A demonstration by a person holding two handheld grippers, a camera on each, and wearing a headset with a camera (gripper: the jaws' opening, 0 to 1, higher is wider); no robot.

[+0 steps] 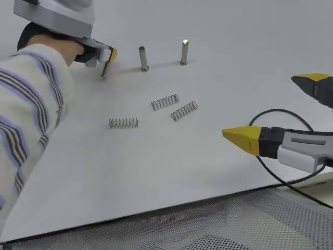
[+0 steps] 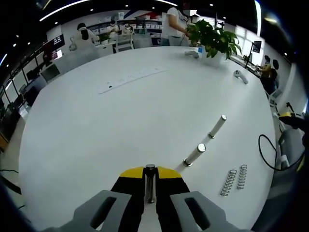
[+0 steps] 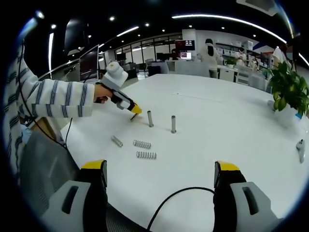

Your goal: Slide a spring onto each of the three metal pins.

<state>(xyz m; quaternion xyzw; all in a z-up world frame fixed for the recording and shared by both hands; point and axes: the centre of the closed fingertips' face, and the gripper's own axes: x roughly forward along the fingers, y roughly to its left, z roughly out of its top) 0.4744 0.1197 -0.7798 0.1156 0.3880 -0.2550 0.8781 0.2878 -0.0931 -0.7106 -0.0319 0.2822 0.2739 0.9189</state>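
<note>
Three springs (image 1: 165, 101) lie loose; left gripper (image 1: 106, 58) clamps one of three pins (image 1: 143, 59).

Left hand-held gripper (image 1: 107, 57) pinched, right hand-held gripper (image 1: 261, 106) spread wide

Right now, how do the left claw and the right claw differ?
The left claw is shut on a metal pin; the right claw is open and empty. The left claw is beyond the springs; the right claw hangs on their near side. Both have yellow tips.
</note>
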